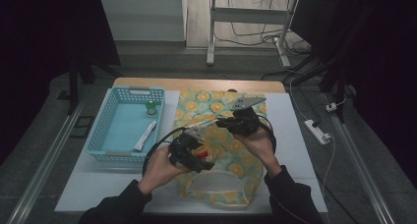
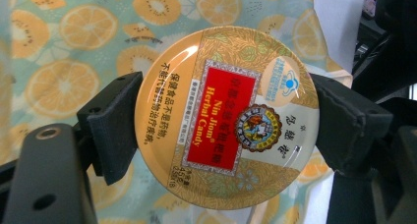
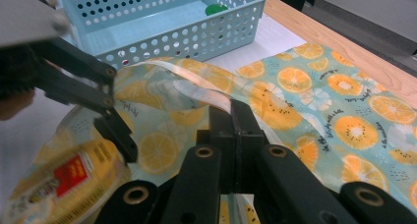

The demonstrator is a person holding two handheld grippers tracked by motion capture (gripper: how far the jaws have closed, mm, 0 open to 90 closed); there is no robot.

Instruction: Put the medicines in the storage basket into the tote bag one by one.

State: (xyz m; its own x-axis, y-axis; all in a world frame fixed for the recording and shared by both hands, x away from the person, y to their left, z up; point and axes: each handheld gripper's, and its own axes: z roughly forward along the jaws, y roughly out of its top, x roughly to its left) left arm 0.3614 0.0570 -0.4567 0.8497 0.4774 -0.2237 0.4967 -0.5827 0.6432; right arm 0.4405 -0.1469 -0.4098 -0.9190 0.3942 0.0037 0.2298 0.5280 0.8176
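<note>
A round yellow candy tin (image 2: 226, 118) with a red label sits crosswise between the fingers (image 2: 115, 126) of my left gripper (image 1: 199, 153), which is shut on its rim. The tin hangs just above a fruit-print fabric bag (image 1: 231, 150) lying flat on the white board. My right gripper (image 3: 235, 121) is shut on the bag's pale strap (image 3: 196, 84) and holds it lifted off the cloth. In the right gripper view the tin (image 3: 64, 184) and the left gripper's fingers (image 3: 105, 103) sit close at the left, beside the raised strap.
A light blue perforated basket (image 1: 105, 130) stands left of the bag, with a green-capped little bottle (image 1: 151, 107) and a white tube (image 1: 145, 135) inside. The white board (image 1: 98, 184) lies on a wooden table (image 1: 196, 84). A power strip (image 1: 317, 131) lies on the floor at the right.
</note>
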